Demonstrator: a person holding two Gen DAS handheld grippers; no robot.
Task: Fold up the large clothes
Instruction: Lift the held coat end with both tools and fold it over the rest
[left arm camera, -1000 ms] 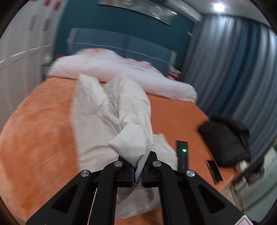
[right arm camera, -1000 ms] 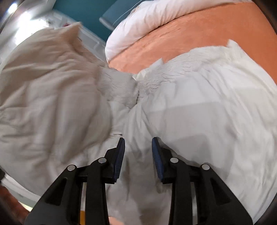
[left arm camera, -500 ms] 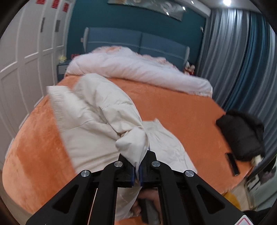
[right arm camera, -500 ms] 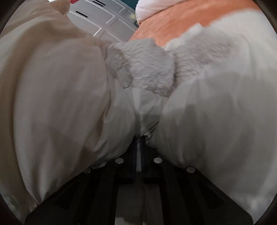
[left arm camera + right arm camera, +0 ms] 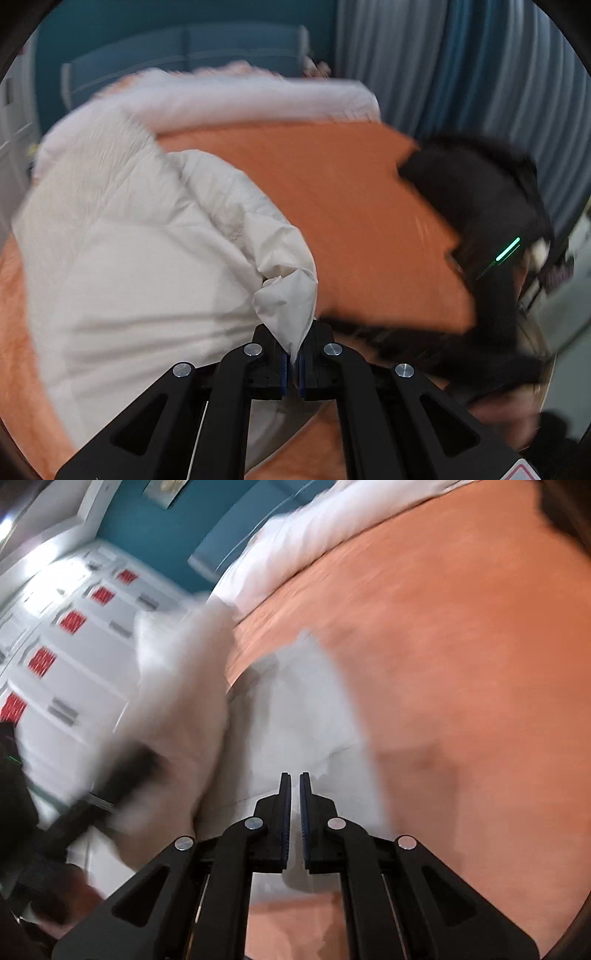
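One puffy cream jacket [image 5: 147, 258] sprawls on the orange bed [image 5: 351, 221]; the left gripper [image 5: 293, 363] has its jaws clenched on a soft, light cuff, a sound place to hold. Past the jacket, a black garment [image 5: 476, 206] is smeared.

From the right view, the right gripper [image 5: 294, 812] jaws sit nearly together over the jacket [image 5: 306, 709]; any pinched cloth is lost to blur.

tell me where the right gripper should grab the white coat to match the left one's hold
Judging from these blurred views, take an outer edge or corner, not the puffy middle. The left gripper is shut on a thin bunched end of the white coat, which fits between the pads. The right gripper is nearly shut with nothing visibly between its pads; bring it in low over the orange bedspread to the flat panel's edge ahead.
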